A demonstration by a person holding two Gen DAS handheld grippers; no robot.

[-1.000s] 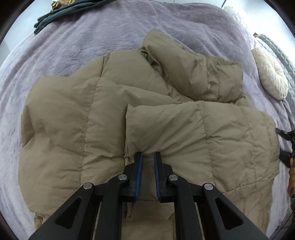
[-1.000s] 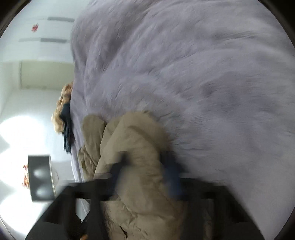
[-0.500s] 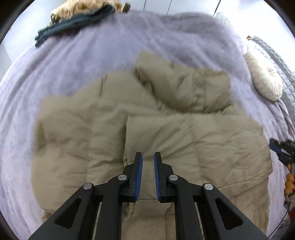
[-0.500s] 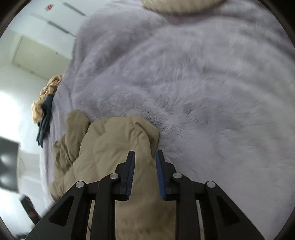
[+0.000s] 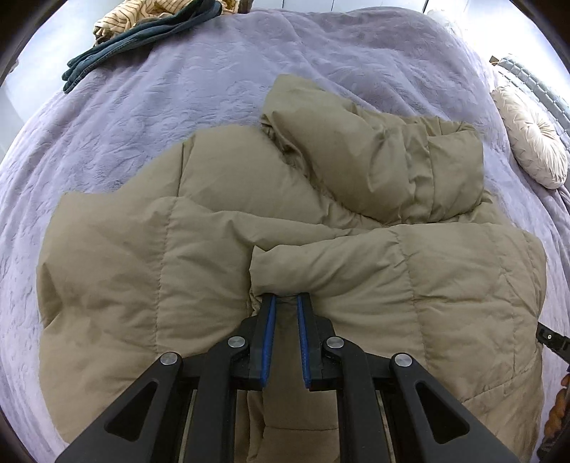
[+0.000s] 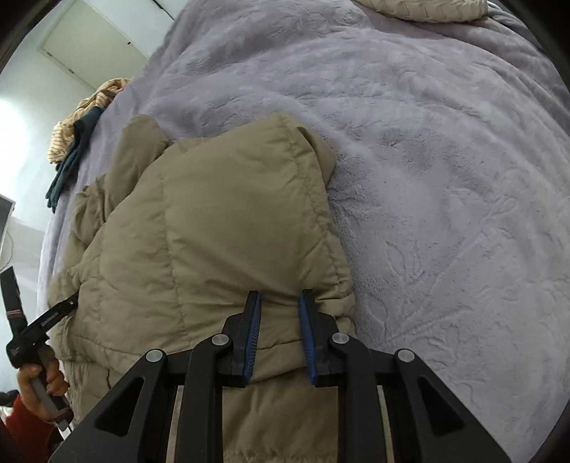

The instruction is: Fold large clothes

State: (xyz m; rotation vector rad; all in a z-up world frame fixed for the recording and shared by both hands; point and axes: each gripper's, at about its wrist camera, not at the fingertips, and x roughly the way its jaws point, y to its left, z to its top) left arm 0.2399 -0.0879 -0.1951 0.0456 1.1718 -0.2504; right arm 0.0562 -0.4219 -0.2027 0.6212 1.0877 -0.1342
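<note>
Jacket [image 5: 292, 256] flat on the purple blanket [image 5: 213, 92], tan puffer, spread across the near half of the bed. Hood [image 5: 374, 156] is bunched at the far side, not tucked. One panel, looks like a sleeve or side flap, is already folded in over the body; its edge ends mid-jacket right at the left gripper [image 5: 285, 302].

Left gripper: jaws nearly together, pinching a thin fold of that flap's edge, fabric visible between the blue pads.

Right gripper [image 6: 281, 302]: jaws a bit wider, clamped on a thicker ridge of the jacket's edge on the right side, next to bare blanket. Its jaws closed slightly in the last half second, with cloth between them throughout.

Progress, my read: early to mid. One inward fold is down; the left half of the body still lies single-layer and wide, the hood is loose, no lengthwise fold yet. Remaining: bring the other side in, deal with the hood, fold end to end.

Around it: dark green cloth [image 5: 142, 39] and striped cloth [image 5: 142, 10] at the far corner, round cushion [image 5: 530, 142] at right. Person's hand [image 6: 42, 374] with red sleeve shows at the right view's lower left, holding the other tool.
</note>
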